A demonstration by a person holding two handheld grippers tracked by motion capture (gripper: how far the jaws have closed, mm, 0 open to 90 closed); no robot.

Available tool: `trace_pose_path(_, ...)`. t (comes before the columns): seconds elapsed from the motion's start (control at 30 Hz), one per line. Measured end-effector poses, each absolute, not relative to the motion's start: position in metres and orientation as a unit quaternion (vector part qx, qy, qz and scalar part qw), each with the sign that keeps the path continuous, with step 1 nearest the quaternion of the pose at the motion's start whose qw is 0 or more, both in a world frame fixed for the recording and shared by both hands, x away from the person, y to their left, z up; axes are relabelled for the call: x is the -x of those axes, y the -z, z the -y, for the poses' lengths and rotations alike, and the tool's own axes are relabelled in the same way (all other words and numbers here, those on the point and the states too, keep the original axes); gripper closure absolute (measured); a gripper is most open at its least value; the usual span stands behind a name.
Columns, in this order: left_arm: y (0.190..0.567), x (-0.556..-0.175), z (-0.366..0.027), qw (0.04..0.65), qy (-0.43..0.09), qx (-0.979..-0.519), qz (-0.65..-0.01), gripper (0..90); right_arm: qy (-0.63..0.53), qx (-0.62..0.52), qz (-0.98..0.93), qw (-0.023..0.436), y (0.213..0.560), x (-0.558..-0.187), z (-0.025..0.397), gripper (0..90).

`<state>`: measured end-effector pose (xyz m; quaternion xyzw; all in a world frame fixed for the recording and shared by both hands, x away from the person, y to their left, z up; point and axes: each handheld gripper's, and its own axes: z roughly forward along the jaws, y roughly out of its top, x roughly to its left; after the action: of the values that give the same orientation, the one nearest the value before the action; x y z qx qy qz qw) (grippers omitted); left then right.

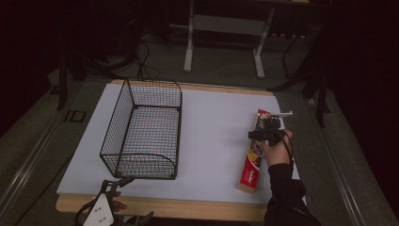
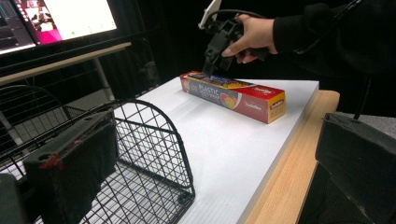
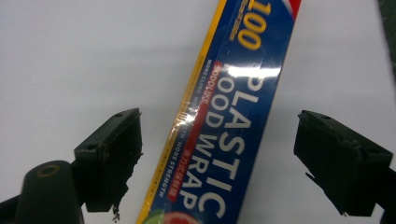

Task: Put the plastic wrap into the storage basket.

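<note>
1. Hovering over a long box of plastic wrap (image 1: 255,150), the right gripper (image 1: 269,134) is seen at about 3 o'clock on the white table top (image 1: 211,141) in the high view. Its jaws are spread wide, one on each long side of the box, and nothing is pinched.
2. The box is laid flat near the table's right edge, well apart from the black wire basket (image 1: 143,129), which is placed at about 9 o'clock.
3. The left gripper (image 1: 120,181) is held low at about 7 o'clock, just beside the basket's near corner, with its jaws spread and nothing between them.
4. A slip is judged possible: the box is glossy and long, and it is straddled toward its far end rather than its middle, so the near end may droop or swing once lifted.
5. A crooked squeeze is also judged possible, because the box is seen running slantwise between the jaws.
6. If the box is carried toward the basket, its trailing end may be caught on the wire rim.
7. The right gripper view gives what the high view cannot: the printed words on the box (image 3: 224,121) and the clear gaps either side.
8. The left gripper view adds the box's (image 2: 233,95) side face and lit screens (image 2: 56,18) behind the table.
</note>
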<state>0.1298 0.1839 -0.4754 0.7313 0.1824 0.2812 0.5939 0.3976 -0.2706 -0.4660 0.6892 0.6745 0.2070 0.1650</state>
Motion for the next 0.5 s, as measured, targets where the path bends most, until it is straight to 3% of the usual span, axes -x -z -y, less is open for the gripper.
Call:
trace_pose_path(0.37,0.476,-0.129,-0.184,0.591,-0.283,-0.733,-0.181,0.0,-0.15,-0.741,-0.644,0.116,0.492,-0.414,0.265,16.0)
trace_pose_path(0.5,0.476,-0.129,-0.184,0.593,-0.279,-0.733,-0.18,0.0,-0.139,-0.758,-0.63,0.092,0.5,-0.416,0.267,23.1)
